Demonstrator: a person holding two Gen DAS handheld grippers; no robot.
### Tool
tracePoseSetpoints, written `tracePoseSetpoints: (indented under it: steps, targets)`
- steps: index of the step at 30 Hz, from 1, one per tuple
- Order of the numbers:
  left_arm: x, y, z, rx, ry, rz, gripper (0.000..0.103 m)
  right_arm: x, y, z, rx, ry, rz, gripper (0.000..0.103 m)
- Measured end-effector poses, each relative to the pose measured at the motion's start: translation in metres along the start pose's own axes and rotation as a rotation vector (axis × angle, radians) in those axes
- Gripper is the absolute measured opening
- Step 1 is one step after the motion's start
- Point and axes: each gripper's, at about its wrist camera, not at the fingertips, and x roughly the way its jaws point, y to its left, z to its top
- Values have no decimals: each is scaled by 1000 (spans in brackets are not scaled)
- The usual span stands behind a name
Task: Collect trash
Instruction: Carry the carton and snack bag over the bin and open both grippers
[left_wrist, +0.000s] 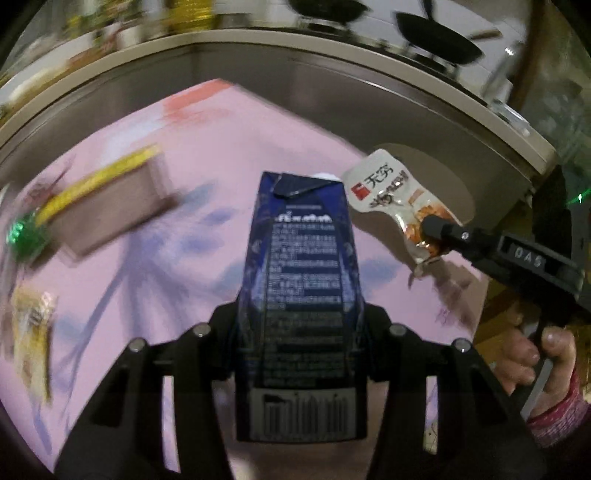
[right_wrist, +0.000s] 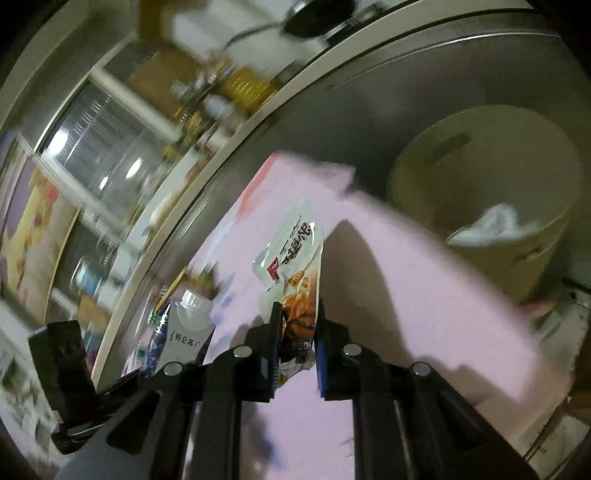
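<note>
My left gripper (left_wrist: 301, 314) is shut on a dark blue drink carton (left_wrist: 300, 258) and holds it above the pink tablecloth (left_wrist: 229, 155). My right gripper (right_wrist: 297, 321) is shut on a white and orange snack pouch (right_wrist: 295, 254); it shows in the left wrist view (left_wrist: 439, 236) at the right, holding the pouch (left_wrist: 388, 188) in the air. The carton (right_wrist: 184, 332) also shows at the lower left of the right wrist view. A beige round trash bin (right_wrist: 480, 199) with white paper inside stands beyond the table's far right edge.
On the cloth at the left lie a brown and yellow box (left_wrist: 110, 206), a green shiny wrapper (left_wrist: 26, 236) and a yellow snack wrapper (left_wrist: 33, 328). A steel counter front (left_wrist: 332, 74) runs behind the table, with pans above.
</note>
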Motion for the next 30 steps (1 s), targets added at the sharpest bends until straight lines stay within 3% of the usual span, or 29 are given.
tracePoseSetpoints:
  steps: [6, 13, 14, 16, 17, 18, 23, 30]
  targets:
    - [63, -77, 82, 107, 42, -134, 48, -26, -55, 42, 71, -145, -127, 13]
    - [131, -126, 124, 105, 106, -196, 48, -26, -96, 61, 110, -191, -232, 16]
    - [138, -129, 126, 106, 119, -190, 51, -26, -100, 62, 123, -188, -236, 18]
    - [147, -131, 128, 103, 130, -167, 64, -21, -107, 64, 161, -193, -238, 32]
    - [147, -130, 129, 96, 120, -151, 67, -23, -111, 64, 173, -203, -240, 48]
    - [145, -128, 129, 88, 112, -143, 67, -26, -113, 63, 179, -225, -245, 54]
    - [121, -109, 125, 41, 65, -122, 67, -37, -104, 64, 149, -285, -239, 54]
    - [62, -58, 77, 27, 1, -48, 67, -29, -63, 63, 73, -248, -136, 54]
